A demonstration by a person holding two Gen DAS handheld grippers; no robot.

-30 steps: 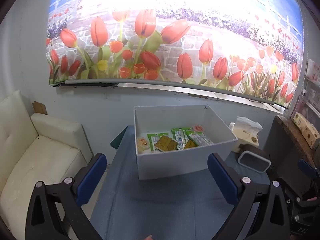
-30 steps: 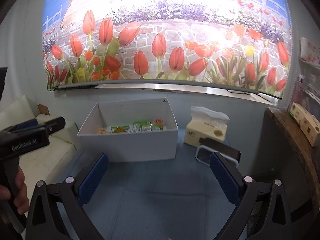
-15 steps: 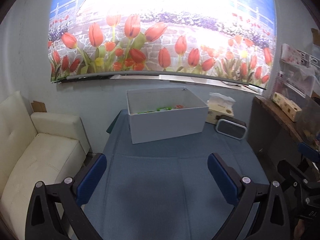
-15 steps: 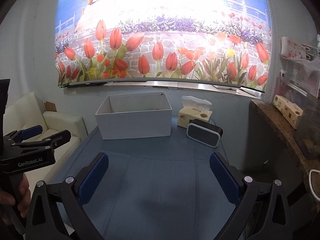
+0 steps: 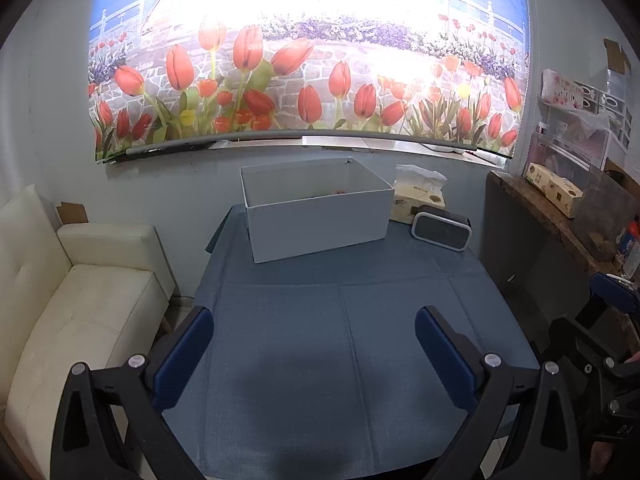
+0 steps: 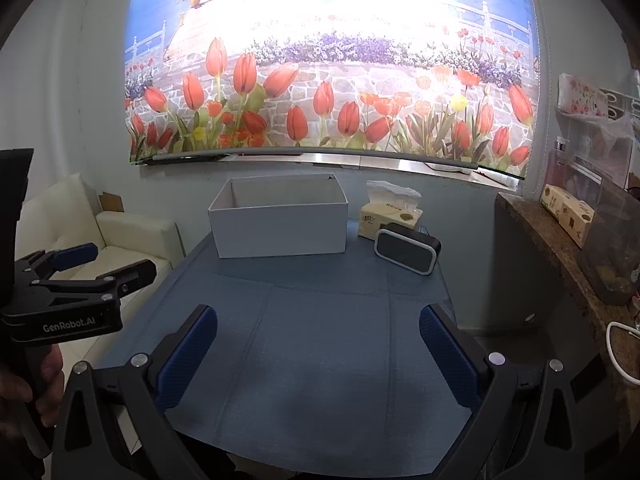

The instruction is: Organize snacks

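The white box (image 5: 318, 216) sits at the table's far edge, against the wall, tissue pack (image 5: 418, 196) and black speaker (image 5: 440, 230) just beside its right side. Blue tablecloth (image 5: 340, 340) stretches bare toward both grippers. Left gripper (image 5: 314, 354) and right gripper (image 6: 318, 352) gape wide, holding nothing.

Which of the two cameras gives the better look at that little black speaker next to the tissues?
The right wrist view: the speaker sits nearer the picture's middle, and its grey-rimmed front and dark top both show. In the left wrist view the same speaker appears further to the right, turned so that mostly its front shows.
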